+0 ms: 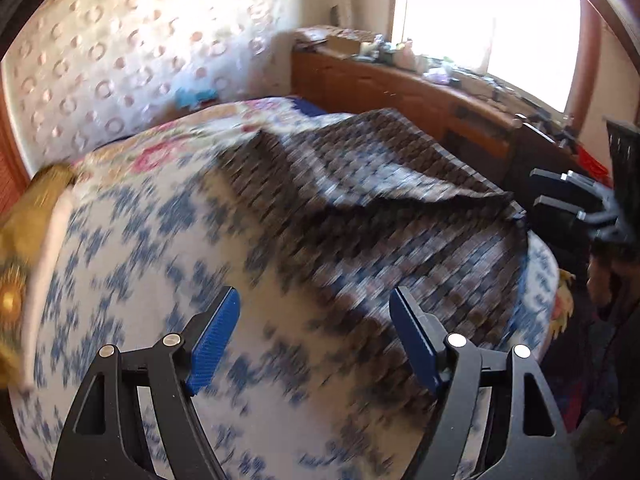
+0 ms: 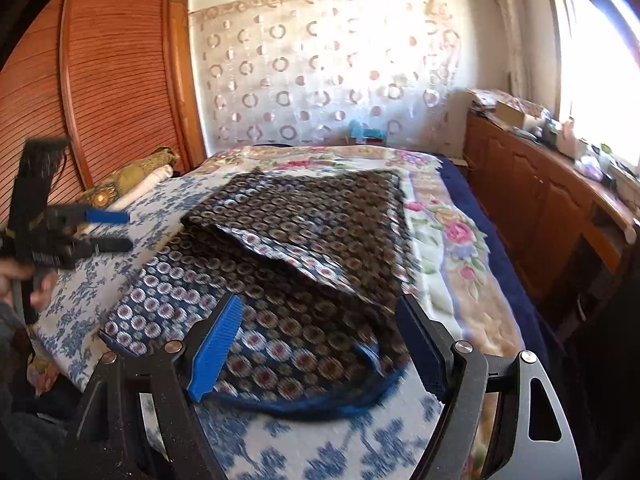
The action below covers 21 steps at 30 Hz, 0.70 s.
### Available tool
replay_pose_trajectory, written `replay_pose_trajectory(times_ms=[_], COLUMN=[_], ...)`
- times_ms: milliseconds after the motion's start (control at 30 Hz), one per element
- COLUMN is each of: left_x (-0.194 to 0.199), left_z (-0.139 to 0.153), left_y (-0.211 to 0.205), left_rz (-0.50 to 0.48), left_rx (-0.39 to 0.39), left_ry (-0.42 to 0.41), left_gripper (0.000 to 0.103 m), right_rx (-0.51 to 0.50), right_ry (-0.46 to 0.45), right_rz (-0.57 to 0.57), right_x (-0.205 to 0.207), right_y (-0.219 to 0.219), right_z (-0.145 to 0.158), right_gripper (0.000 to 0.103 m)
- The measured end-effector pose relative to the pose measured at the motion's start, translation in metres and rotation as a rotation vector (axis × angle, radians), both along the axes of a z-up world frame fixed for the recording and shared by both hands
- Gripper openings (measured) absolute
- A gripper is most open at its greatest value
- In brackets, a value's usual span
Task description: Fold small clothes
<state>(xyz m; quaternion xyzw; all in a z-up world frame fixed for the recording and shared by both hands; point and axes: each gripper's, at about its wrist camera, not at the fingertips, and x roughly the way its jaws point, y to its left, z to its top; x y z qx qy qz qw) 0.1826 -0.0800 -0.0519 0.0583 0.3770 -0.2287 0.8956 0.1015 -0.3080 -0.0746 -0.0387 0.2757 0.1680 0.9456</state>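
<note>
Dark circle-print garment (image 2: 304, 240) lies partly folded on the blue-and-white bedspread (image 2: 80, 280). Left gripper (image 1: 314, 340) and right gripper (image 2: 320, 336) both have jaws spread wide, holding nothing.

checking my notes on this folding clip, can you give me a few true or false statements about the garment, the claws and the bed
1. The patterned garment lies on the bed. True.
2. The right claw is clamped on the garment. False: its jaws stand open, nothing pinched.
3. The left claw is open. True.
4. The garment lies fully flat, unfolded. False: part is folded over itself.
5. The wooden cabinet top is bare. False: it is cluttered.
</note>
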Motion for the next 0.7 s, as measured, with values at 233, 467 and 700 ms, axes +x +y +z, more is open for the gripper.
replay_pose_trajectory(times_ms=[233,467,700], left_x=[-0.013,-0.022,-0.025], left_z=[-0.003,0.003,-0.002], left_y=[0.035,0.048,0.056], left_rz=[0.076,0.102,0.116], left_rx=[-0.058,-0.074,-0.098], left_ry=[-0.013,-0.052,-0.04], left_gripper=[0.078,0.078,0.078], right_rx=[-0.054,-0.147,-0.278], right_ry=[0.013,0.076,0.16], right_rz=[0.118,0.217,0.249], right_x=[0.038,0.091,0.138], right_y=[0.053,0.11,0.15], right_z=[0.015,0.006,-0.019], right_gripper=[0.08,0.08,0.078])
